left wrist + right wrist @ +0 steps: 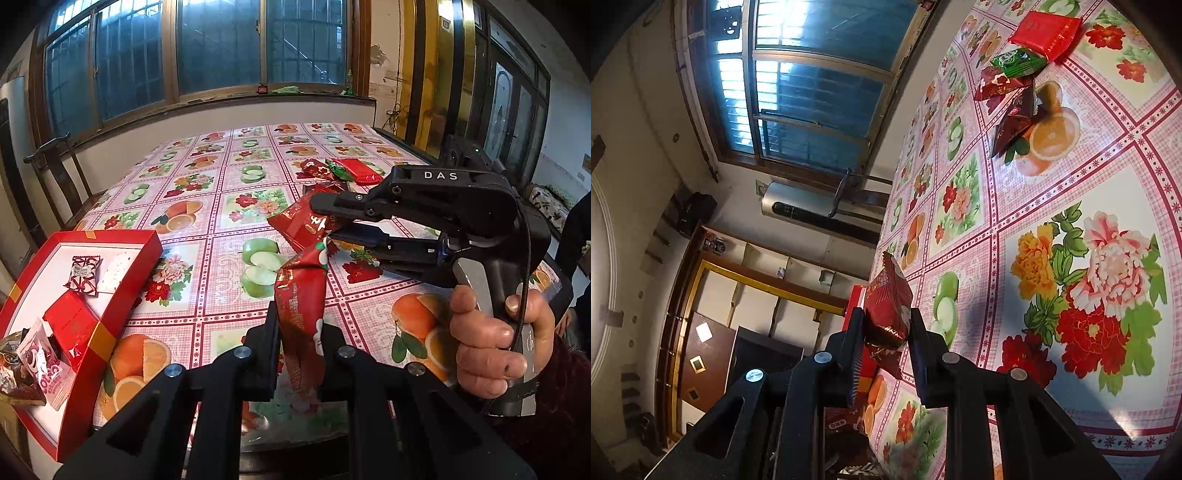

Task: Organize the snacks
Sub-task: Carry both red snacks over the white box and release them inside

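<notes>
My left gripper (297, 332) is shut on the lower end of a long dark-red snack packet (301, 288), held above the table. My right gripper (325, 221) comes in from the right, held by a hand, and is shut on a red snack packet (299, 221) right at the upper end of the first one. In the right wrist view the right gripper (886, 328) pinches that red packet (888, 306). A red gift box (107, 332) with several snacks inside lies at the left table edge.
A pile of red and green snack packets (343, 170) lies further back on the fruit-patterned tablecloth (229, 206); it also shows in the right wrist view (1019, 74). A wooden chair (55, 170) stands at the table's far left. Windows lie behind.
</notes>
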A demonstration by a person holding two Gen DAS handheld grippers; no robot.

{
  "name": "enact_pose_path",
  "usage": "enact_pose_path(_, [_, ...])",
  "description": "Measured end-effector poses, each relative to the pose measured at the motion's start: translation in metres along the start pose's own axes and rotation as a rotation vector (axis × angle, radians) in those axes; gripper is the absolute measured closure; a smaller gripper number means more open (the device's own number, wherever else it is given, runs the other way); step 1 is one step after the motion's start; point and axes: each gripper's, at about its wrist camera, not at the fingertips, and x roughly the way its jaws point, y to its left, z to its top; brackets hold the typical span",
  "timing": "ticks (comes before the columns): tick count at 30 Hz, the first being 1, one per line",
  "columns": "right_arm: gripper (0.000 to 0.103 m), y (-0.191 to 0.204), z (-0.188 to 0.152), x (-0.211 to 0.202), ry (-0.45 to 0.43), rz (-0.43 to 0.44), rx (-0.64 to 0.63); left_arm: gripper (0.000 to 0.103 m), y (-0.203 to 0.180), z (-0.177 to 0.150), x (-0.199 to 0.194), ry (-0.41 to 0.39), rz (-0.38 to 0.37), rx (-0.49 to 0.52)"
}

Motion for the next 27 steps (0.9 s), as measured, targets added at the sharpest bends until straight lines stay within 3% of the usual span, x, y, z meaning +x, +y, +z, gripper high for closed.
enact_pose_path(14, [0.079,-0.006,0.001,-0.002,0.011,0.023,0.033,0.090,0.022,0.005,-0.003,-0.021,0.056,-0.059])
enact_pose_path(21, [0.079,-0.008,0.000,-0.006,0.006,0.023,0.044,0.090,0.061,0.011,-0.029,-0.079,0.149,-0.120])
enact_pose_path(27, [0.079,0.001,-0.003,-0.006,0.004,-0.034,0.005,0.090,0.105,0.011,-0.060,-0.112,0.252,-0.182])
